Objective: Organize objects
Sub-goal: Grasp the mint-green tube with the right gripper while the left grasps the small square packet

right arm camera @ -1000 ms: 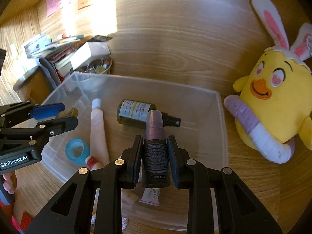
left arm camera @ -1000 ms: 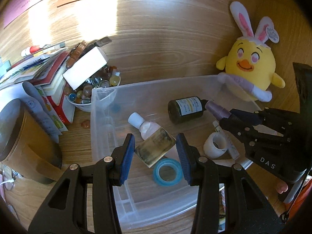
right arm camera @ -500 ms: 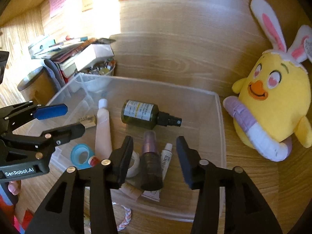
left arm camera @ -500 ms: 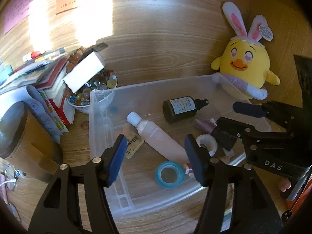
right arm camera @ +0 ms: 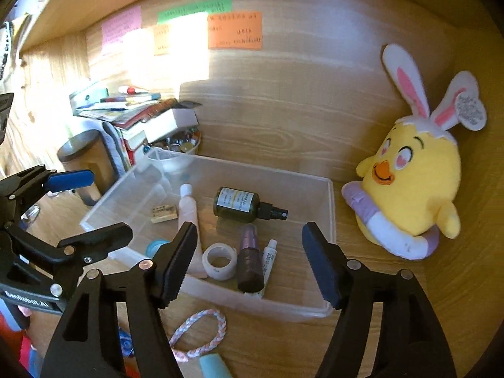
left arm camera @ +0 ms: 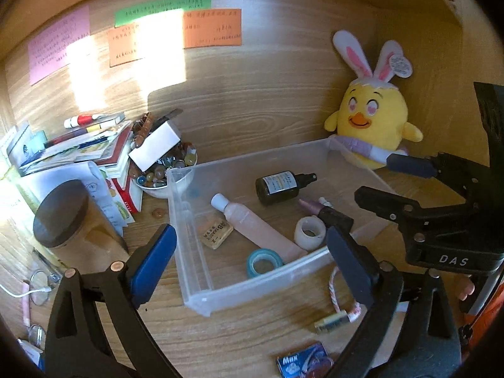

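Observation:
A clear plastic bin (left arm camera: 192, 277) (right arm camera: 327, 208) sits on the wooden desk. In it lie a dark green spray bottle (left arm camera: 278, 184) (right arm camera: 239, 204), a pink tube (left arm camera: 252, 226) (right arm camera: 187, 211), a purple bottle (right arm camera: 250, 260) (left arm camera: 310, 206), a white tape roll (left arm camera: 310, 228) (right arm camera: 220, 261), a blue tape roll (left arm camera: 264, 262), a small tan block (left arm camera: 214, 233) (right arm camera: 163, 213) and a small white tube (right arm camera: 269, 258). My left gripper (left arm camera: 252, 261) (right arm camera: 78, 201) is open and empty above the bin's near side. My right gripper (right arm camera: 250, 258) (left arm camera: 390, 179) is open and empty over the bin's near right.
A yellow bunny-eared plush (left arm camera: 370, 126) (right arm camera: 409, 182) sits right of the bin. A bowl of beads (left arm camera: 167, 170), a book stack (left arm camera: 78, 145) and a brown canister (left arm camera: 63, 217) stand at left. A braided cord (right arm camera: 201, 330) and a blue packet (left arm camera: 302, 360) lie in front.
My left gripper let go of the tan block and my right let go of the purple bottle; both lie in the bin. Both grippers opened wide and drew back and up.

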The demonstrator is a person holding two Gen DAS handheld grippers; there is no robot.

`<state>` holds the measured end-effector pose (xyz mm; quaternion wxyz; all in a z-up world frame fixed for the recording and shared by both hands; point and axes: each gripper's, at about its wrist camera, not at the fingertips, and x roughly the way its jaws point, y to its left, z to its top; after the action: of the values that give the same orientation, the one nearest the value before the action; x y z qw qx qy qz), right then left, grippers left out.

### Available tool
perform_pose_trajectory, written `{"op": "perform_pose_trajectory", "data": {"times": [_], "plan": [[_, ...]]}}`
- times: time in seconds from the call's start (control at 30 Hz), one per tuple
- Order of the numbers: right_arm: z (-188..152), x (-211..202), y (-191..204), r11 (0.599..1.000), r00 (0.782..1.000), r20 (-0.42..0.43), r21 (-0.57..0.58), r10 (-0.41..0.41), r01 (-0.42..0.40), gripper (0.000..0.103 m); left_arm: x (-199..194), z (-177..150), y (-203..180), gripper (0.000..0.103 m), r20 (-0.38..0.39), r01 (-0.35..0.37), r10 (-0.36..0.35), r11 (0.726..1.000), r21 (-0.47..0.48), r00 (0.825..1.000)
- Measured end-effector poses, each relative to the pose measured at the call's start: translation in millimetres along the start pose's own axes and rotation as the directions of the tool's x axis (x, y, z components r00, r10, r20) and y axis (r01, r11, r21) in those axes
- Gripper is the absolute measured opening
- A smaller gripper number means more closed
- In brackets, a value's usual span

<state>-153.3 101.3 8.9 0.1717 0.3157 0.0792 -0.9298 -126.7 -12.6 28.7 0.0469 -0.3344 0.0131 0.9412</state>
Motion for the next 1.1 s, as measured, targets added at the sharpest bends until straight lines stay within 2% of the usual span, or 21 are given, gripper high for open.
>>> {"op": "perform_pose_trajectory", "data": {"times": [0.13,0.37,0.57,0.7,0.9,0.97,1.03,1.1], "plan": [[-7.0,-18.4,4.6,1.000,0.999,0.030,-0.009,-0.017,0.017,0.072,-8.9,-9.7,-0.8,0.098,-0.003,0.003,-0.003,1.000,0.017,1.000],[-26.3,-35.4,8.3,0.999,0.999,0.045,-0.023,-0.030,0.031,0.076,-8.2,-36.9,-2.8,0.098,-0.057,0.015,-0.012,0.999,0.039,0.998],[-52.6,-28.2,8.3,1.000,0.999,-0.034,-0.006,-0.005,0.005,0.076,6.3,-58.2,-4.5,0.098,-0.135,0.034,-0.029,0.999,0.039,0.990],[-75.1,-18.8,8.7,1.000,0.995,-0.098,0.007,-0.003,0.003,0.076,18.6,-69.8,-7.6,0.098,-0.195,0.080,-0.077,0.997,0.010,0.978],[-101.6,-13.2,6.7,1.000,0.986,-0.165,0.014,0.015,-0.013,0.076,16.1,-76.2,-23.3,0.098,-0.184,0.135,-0.129,0.991,0.021,0.974],[-107.8,-10.0,5.7,0.999,0.981,-0.191,0.019,0.031,-0.027,0.076,14.4,-75.4,-28.5,0.094,-0.175,0.146,-0.138,0.989,0.030,0.975],[-112.7,-6.4,4.7,0.998,0.974,-0.218,0.029,0.054,-0.049,0.075,15.5,-74.1,-34.2,0.080,-0.184,0.160,-0.149,0.986,0.046,0.972],[-116.6,-3.6,4.0,0.997,0.968,-0.238,0.036,0.075,-0.069,0.064,19.4,-73.4,-39.7,0.076,-0.201,0.175,-0.160,0.983,0.056,0.966]]}}
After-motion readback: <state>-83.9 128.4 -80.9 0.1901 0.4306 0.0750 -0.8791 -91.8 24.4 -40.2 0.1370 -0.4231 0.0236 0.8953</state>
